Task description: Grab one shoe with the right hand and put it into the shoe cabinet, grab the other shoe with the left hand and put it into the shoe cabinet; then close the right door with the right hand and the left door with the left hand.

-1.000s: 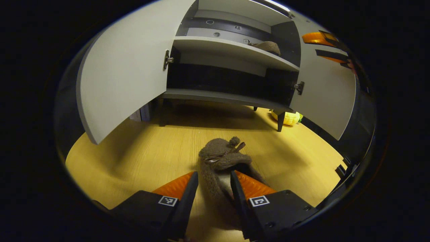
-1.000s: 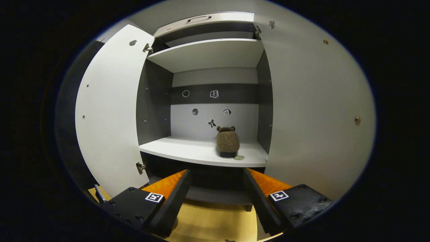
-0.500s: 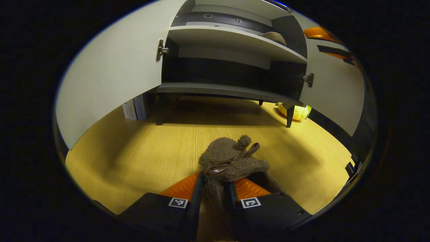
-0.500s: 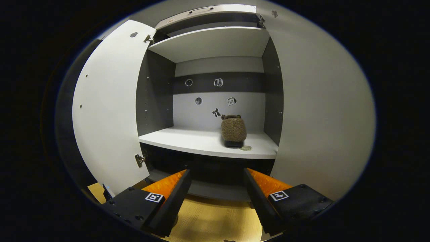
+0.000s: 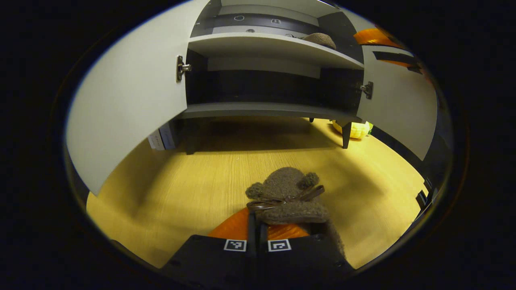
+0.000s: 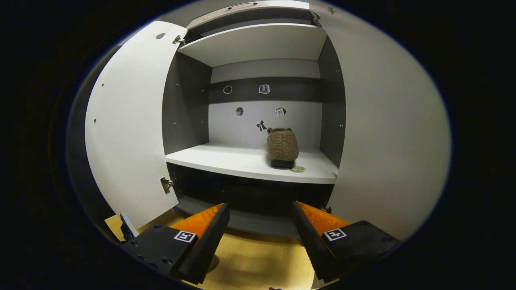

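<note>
Shoe cabinet (image 6: 258,161) has both doors swung wide, presumably so both shelves stay reachable; left door (image 6: 129,125) and right door (image 6: 387,133) flank the opening in the right gripper view; wooden floor (image 5: 181,189) runs under it.
First shoe (image 6: 282,147) sits on the middle shelf (image 6: 238,161), right of centre, toe toward the back wall, heel outward; looks parked and done.
Second shoe (image 5: 288,197), fuzzy brown with a bow, is low over the floor, well short of the cabinet; left gripper (image 5: 257,227) is clamped on its rear edge, fingers nearly together, so I judge it grasped for the lift to a shelf.
Right gripper (image 6: 260,225) faces the cabinet with jaws apart, holding nothing.
Small stickers (image 6: 262,125) on the back panel: too small to read; no brand legible.
</note>
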### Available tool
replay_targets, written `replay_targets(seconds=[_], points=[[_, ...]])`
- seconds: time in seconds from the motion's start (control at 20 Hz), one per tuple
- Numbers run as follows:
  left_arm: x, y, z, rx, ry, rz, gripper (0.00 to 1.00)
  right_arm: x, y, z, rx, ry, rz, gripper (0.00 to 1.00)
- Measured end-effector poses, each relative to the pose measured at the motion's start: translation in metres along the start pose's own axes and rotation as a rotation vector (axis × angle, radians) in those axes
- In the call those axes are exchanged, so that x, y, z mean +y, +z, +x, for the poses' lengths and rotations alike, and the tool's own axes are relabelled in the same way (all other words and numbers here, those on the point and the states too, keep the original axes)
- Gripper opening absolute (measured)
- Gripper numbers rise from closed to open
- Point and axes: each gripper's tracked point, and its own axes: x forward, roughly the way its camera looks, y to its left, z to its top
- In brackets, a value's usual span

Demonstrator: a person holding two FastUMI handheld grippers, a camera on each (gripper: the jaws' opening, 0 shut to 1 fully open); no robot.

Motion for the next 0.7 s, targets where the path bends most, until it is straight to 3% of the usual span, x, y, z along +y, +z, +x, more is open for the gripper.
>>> replay_targets(seconds=[0.25, 0.45, 0.7], points=[[0.000, 0.065, -0.079, -0.043, 0.029, -0.006, 0.05, 0.008, 0.001, -0.004, 0.014, 0.020, 0.008, 0.98], [-0.004, 0.122, -0.141, -0.066, 0.066, -0.008, 0.05, 0.027, 0.000, 0.001, 0.039, 0.077, -0.060, 0.99], [-0.001, 0.228, -0.195, -0.194, 0.131, 0.023, 0.05, 0.039, 0.014, -0.001, 0.018, 0.143, -0.131, 0.99]])
